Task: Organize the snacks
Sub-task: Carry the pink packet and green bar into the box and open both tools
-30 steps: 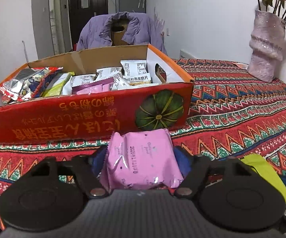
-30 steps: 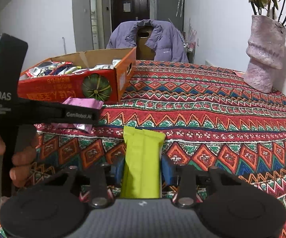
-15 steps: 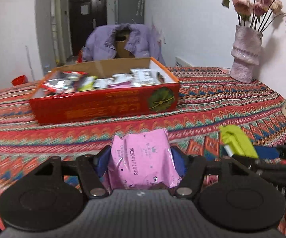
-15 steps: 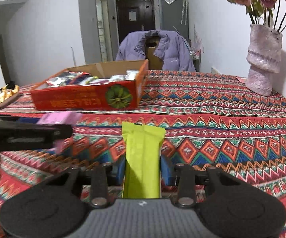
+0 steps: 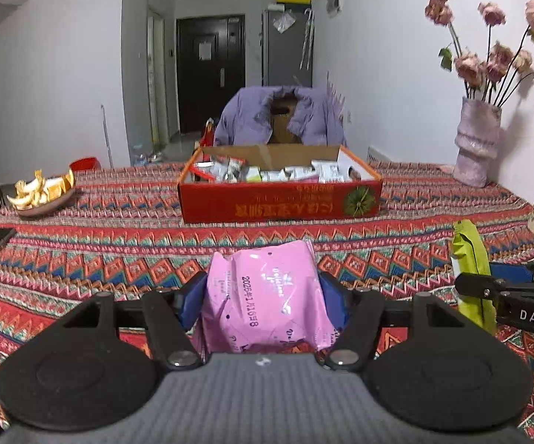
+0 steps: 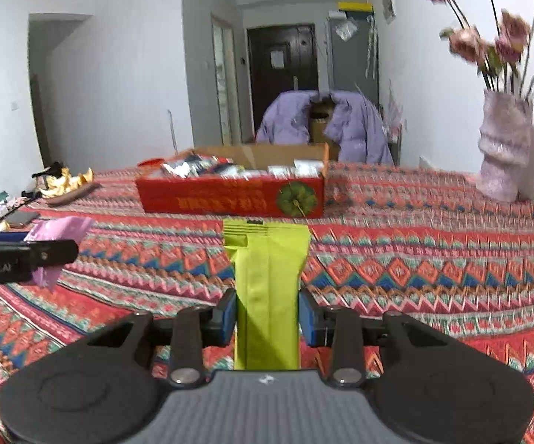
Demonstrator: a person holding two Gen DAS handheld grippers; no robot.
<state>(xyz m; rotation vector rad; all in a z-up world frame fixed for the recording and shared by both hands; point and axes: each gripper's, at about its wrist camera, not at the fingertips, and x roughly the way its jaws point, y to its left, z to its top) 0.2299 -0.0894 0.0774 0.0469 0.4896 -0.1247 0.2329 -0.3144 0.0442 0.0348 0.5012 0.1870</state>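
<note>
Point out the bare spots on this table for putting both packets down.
Bare patterned tablecloth lies open between the red cardboard snack box and both grippers, and right of the box toward the pink vase. The box is crowded.

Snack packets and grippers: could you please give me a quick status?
Left gripper shut on pink packet. Right gripper shut on green packet. Red box ahead, path unobstructed.

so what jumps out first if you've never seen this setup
Two bright packets held up close: a pink snack packet clamped in the left gripper and a lime-green packet in the right gripper. Beyond them, a red cardboard box full of snacks sits mid-table on the zigzag-patterned tablecloth.
</note>
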